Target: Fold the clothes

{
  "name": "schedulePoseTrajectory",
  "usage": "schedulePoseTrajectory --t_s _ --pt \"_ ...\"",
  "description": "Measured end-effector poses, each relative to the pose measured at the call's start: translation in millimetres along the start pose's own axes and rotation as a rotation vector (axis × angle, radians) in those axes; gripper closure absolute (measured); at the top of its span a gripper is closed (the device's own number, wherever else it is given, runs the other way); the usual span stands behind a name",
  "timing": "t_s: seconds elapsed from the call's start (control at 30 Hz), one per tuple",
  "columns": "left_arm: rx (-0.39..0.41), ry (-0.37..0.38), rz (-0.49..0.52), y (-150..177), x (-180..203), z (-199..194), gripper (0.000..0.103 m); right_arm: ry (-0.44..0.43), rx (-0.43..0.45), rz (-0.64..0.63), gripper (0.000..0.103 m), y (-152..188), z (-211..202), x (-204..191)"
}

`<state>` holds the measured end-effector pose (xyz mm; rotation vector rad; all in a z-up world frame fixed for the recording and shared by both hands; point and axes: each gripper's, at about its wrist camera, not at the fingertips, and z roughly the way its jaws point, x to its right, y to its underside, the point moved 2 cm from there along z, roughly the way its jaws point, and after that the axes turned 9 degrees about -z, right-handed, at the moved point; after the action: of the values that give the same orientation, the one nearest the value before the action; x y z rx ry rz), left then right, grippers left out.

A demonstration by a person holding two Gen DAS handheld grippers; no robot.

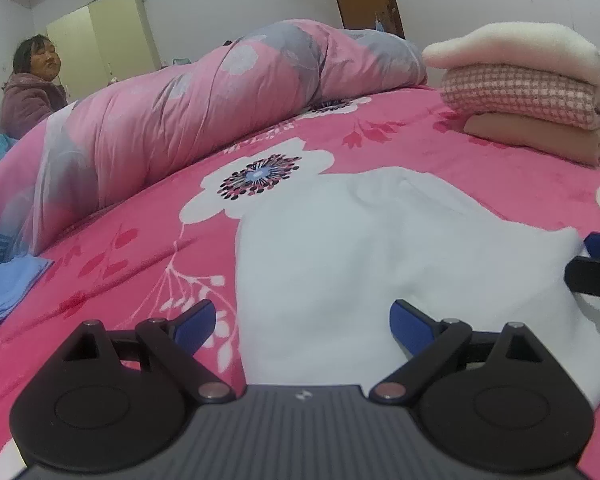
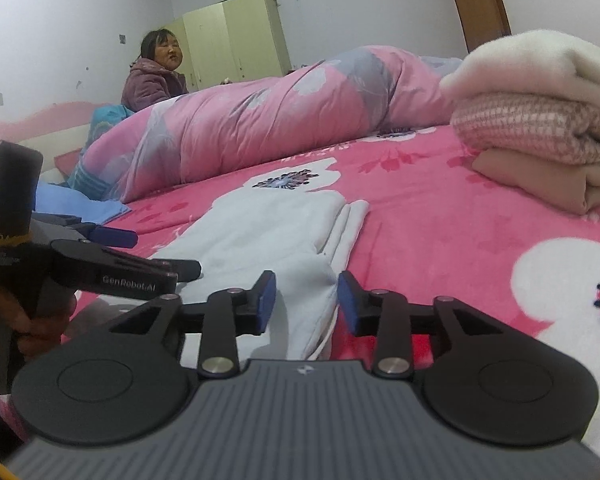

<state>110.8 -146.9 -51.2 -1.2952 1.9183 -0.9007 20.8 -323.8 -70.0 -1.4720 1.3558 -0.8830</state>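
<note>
the bed is covered by a plush pink sheet printed with big white flowers, a soft, slightly giving surface on which cloth can be spread and creased. along its far side a rolled quilt is bunched into a long puffy ridge of smooth pink and grey fabric, seemingly pushed back to leave working room. to the right a stack of folded pieces is kept clear of the working area: a cream fleecy one on top, a pink checked knit under it, a smooth tan one at the bottom, edges roughly squared. a blue cloth is left loose at the left edge of the bed.

the white garment, thin and matte, is laid flat in the middle of the bed just ahead of both grippers. in the right view layered edges are seen along its right side, so it is judged to be at least partly folded, though not yet as compact as the stack.

the left gripper is held low over the near left part of the garment, its blue-padded jaws spread wide with nothing between them. the right gripper is held at the near right corner, jaws parted around a raised fold of cloth but not seen to be pinching it.
</note>
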Motion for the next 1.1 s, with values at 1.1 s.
schedulePoseTrajectory --t_s 1.1 --pt "-0.004 -0.009 -0.036 4 -3 3 0.008 -0.083 -0.028 0.042 0.074 4 9 0"
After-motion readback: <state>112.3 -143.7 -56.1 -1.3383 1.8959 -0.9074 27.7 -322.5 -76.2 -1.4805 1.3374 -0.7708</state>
